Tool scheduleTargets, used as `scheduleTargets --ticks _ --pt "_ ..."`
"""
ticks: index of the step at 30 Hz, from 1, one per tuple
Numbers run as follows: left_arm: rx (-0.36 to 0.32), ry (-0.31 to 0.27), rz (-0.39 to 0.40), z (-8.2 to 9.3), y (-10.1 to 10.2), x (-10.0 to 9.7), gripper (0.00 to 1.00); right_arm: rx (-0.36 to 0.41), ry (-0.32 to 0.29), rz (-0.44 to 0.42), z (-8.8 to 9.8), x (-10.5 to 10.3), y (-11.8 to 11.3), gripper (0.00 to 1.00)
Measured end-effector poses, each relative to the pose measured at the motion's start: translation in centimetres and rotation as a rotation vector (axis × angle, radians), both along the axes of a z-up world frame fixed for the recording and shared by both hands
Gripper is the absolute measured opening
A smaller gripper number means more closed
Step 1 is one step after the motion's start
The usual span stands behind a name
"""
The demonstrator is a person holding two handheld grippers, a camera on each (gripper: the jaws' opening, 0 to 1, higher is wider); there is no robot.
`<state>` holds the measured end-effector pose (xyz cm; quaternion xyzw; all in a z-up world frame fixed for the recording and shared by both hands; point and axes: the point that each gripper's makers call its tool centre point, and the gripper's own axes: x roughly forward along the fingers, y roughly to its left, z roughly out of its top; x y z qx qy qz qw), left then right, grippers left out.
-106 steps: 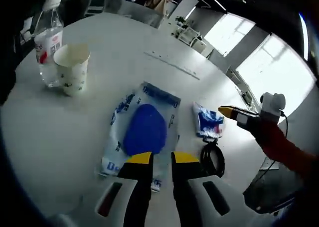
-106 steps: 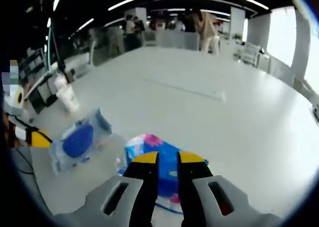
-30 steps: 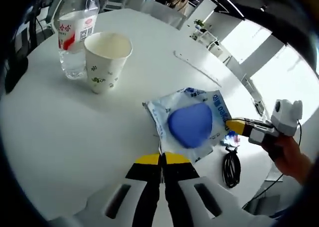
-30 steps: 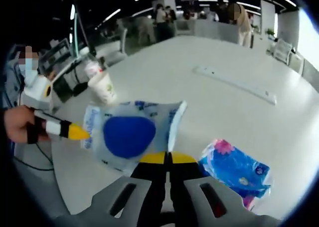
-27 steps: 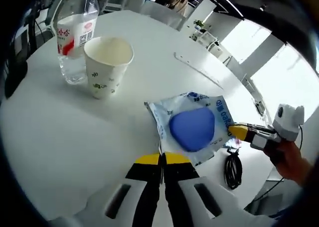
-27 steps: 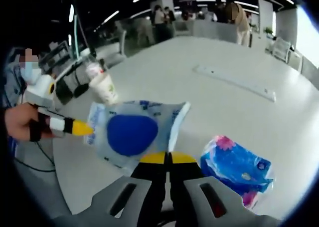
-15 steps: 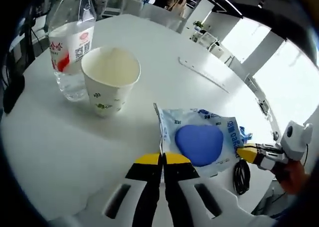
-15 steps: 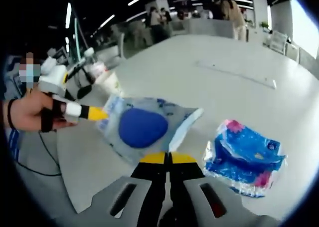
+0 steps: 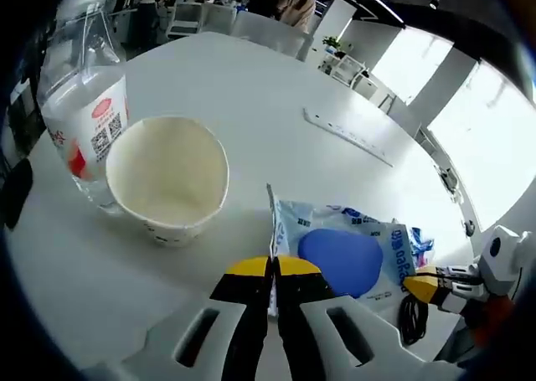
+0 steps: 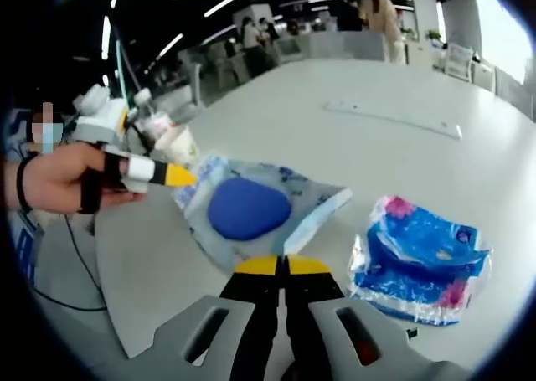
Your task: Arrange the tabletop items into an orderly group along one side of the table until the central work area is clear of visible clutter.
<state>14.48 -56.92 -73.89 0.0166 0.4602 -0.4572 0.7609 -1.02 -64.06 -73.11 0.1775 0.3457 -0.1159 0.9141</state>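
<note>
Now both tongs (image 9: 273, 268) (image 10: 283, 266) pinch the packet (image 9: 347, 260), stretched between them.

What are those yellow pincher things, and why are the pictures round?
A person holds a pinching tool in each hand. A wide-eyed camera rides on each tool, which makes the pictures round. In the left gripper view, the left gripper is shut on one edge of a clear packet with a blue pad inside. The right gripper pinches the packet's other edge. Both grip the same packet, beside a paper cup and a water bottle on the white table. A blue tissue pack lies nearby, and a black cable.
</note>
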Motion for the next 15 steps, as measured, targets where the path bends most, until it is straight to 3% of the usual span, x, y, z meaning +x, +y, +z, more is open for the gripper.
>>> scheduleTargets --ticks 8,15 --pt "-0.012 -0.007 0.032 0.4 -0.1 1.0 0.00 -0.003 -0.026 -0.010 0.7 1.0 -0.3 0.00" --pt "0.008 -0.001 0.053 -0.5 0.5 1.5 0.00 0.006 -0.018 -0.010 -0.2 1.5 -0.2 0.00"
